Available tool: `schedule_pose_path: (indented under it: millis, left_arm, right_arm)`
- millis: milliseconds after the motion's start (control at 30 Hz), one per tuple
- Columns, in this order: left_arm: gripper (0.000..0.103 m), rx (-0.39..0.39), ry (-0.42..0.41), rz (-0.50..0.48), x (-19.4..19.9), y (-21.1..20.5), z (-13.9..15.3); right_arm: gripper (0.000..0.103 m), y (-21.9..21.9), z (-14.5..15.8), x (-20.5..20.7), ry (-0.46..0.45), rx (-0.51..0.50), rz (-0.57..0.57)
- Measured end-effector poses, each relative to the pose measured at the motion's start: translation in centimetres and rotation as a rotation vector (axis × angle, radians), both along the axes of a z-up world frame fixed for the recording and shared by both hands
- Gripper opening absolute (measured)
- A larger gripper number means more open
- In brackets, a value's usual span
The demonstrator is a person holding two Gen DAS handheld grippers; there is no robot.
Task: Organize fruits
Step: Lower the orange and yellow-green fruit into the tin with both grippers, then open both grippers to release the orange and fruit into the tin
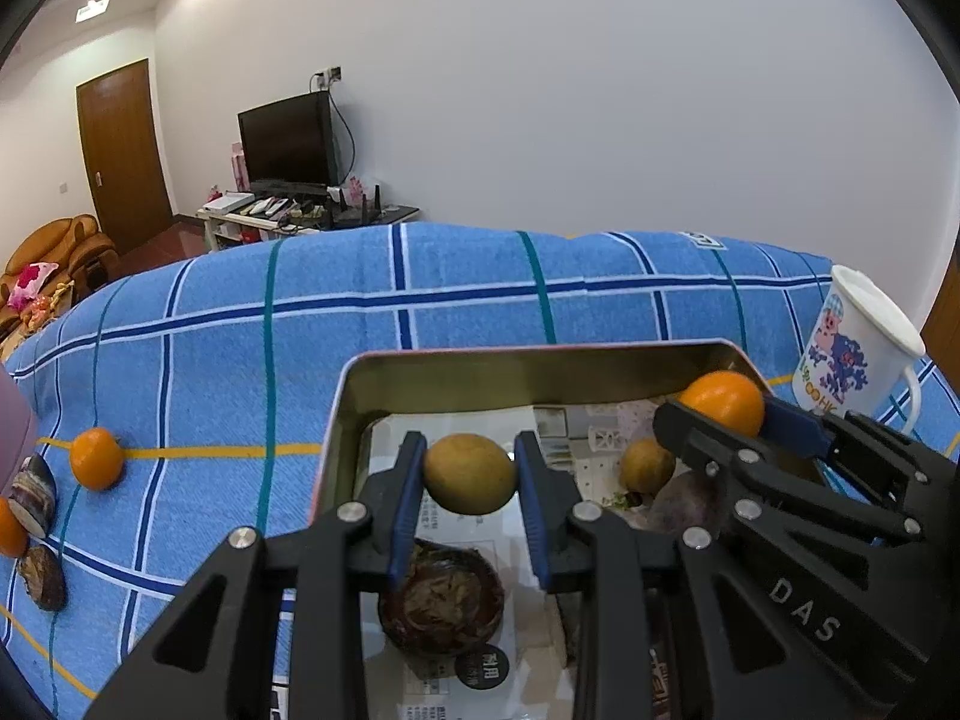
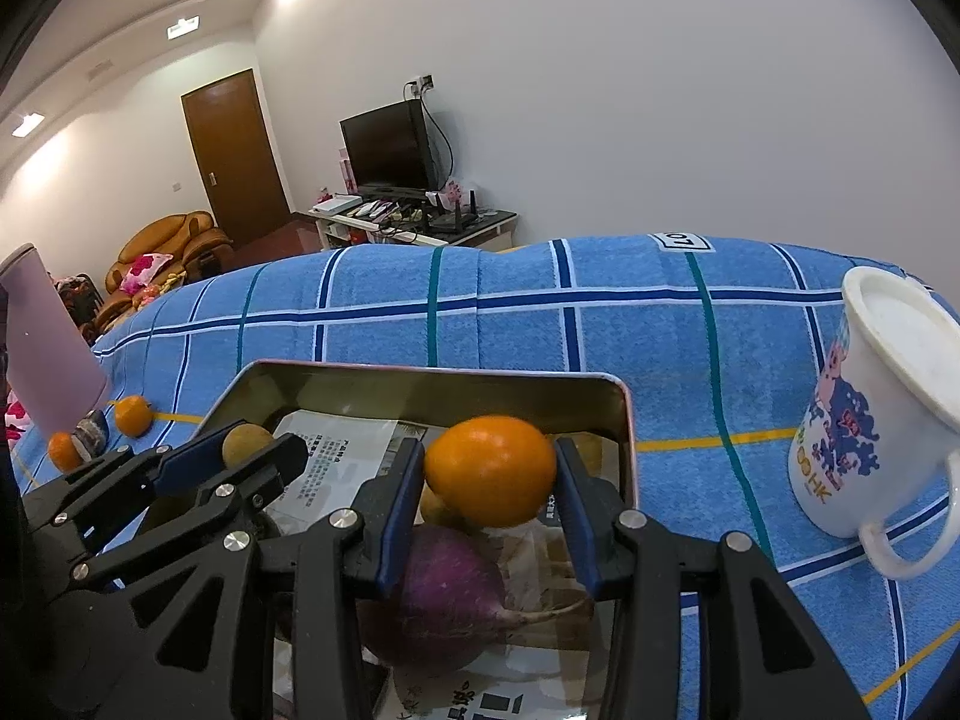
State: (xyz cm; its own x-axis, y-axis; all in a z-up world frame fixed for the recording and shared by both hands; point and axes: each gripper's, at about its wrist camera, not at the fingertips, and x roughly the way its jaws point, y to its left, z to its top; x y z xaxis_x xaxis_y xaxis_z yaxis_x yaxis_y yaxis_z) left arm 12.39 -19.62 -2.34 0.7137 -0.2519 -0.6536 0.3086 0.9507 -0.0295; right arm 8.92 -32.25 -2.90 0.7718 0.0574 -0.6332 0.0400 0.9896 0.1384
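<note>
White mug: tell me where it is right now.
The white mug stands upright on the blue plaid cloth, right of the metal tin, at the right edge of both wrist views.

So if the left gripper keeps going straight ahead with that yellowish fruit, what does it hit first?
Probably the far wall of the metal tin; the left gripper points at it, over the paper lining. Depth is uncertain.

The left frame edge cuts off an orange (image 1: pixel 9 528) beside the dark halved fruit (image 1: pixel 35 495).
</note>
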Motion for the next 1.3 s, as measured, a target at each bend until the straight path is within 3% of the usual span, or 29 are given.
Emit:
schedule_pose_path:
  millis: [200,300,400,433,467,500,533,700,767,967,1300]
  left_arm:
    - [0.032,0.005,-0.018,0.005,-0.4,-0.1,0.3]
    - [0.043,0.011,-0.045,0.015,-1.0,-0.1,0.5]
    - [0.062,0.011,-0.090,0.036,-1.7,0.1,1.0]
    - [0.074,0.010,-0.109,0.043,-2.0,0.2,1.2]
    - [0.093,0.007,-0.120,0.042,-2.2,0.2,1.3]
    - [0.100,0.003,-0.141,0.039,-2.6,0.1,1.6]
    - [0.103,0.005,-0.164,0.041,-3.0,0.1,1.8]
    - [0.103,0.051,-0.296,0.025,-5.4,-0.4,3.1]
    - [0.103,0.046,-0.305,0.028,-5.8,-0.2,3.2]
    - [0.103,0.021,-0.300,0.066,-6.8,1.2,3.1]
    - [0.103,0.014,-0.329,0.064,-9.1,2.3,3.3]
  right_arm:
    - [0.049,-0.3,0.1,-0.4,-0.013,0.014,-0.008]
    - [0.050,-0.8,0.3,-0.8,-0.034,0.025,-0.030]
    - [0.051,-1.5,1.0,-1.6,-0.083,0.033,-0.066]
    - [0.054,-1.8,1.3,-2.0,-0.104,0.041,-0.081]
    - [0.069,-2.1,1.5,-2.3,-0.127,0.050,-0.093]
    - [0.078,-2.2,1.7,-2.7,-0.148,0.052,-0.103]
    - [0.079,-2.2,2.1,-3.3,-0.190,0.045,-0.119]
    - [0.085,-0.4,3.6,-5.0,-0.306,-0.091,-0.157]
    - [0.085,0.1,3.9,-5.6,-0.333,-0.140,-0.183]
    - [0.085,0.1,4.4,-7.3,-0.419,-0.162,-0.226]
    - [0.085,0.9,4.0,-9.2,-0.396,-0.168,-0.220]
